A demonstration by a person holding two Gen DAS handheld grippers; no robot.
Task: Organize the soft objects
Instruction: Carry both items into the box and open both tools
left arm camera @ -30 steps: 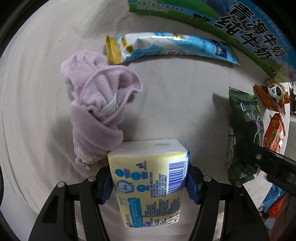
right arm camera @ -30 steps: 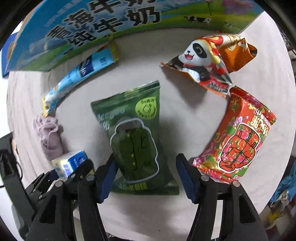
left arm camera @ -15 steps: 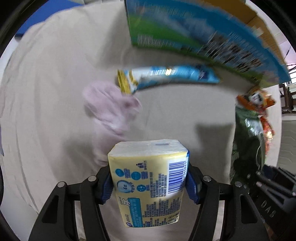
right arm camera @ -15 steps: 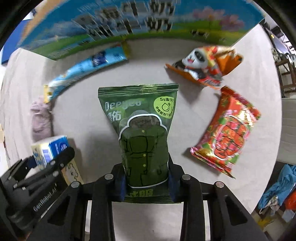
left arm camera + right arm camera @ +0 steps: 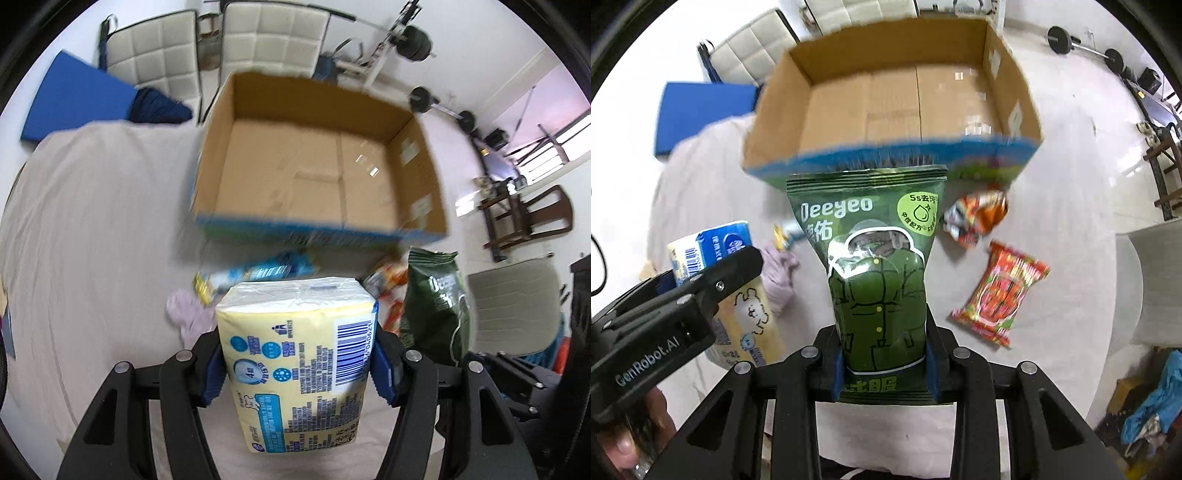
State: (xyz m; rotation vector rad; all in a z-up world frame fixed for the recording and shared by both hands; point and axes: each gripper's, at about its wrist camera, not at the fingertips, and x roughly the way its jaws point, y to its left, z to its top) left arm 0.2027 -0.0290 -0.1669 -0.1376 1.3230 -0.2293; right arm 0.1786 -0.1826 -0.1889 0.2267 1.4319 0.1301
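Left wrist view, left gripper (image 5: 297,363) clamped on tissue pack (image 5: 295,350), right gripper (image 5: 884,363) pinching green pouch (image 5: 875,266).

Left claw (image 5: 297,363): black skeletal linkage, silver screws, blue pads (image 5: 213,373). Right claw (image 5: 884,363): identical build. White "GenRobot.AI" lettering; bare-skinned hand (image 5: 626,441) beneath.

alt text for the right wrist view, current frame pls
The right gripper holds a dark green pouch upright in front of an empty open cardboard box. At left, the left gripper holds a yellow tissue pack; a lilac cloth and two red snack packets lie on the beige surface.
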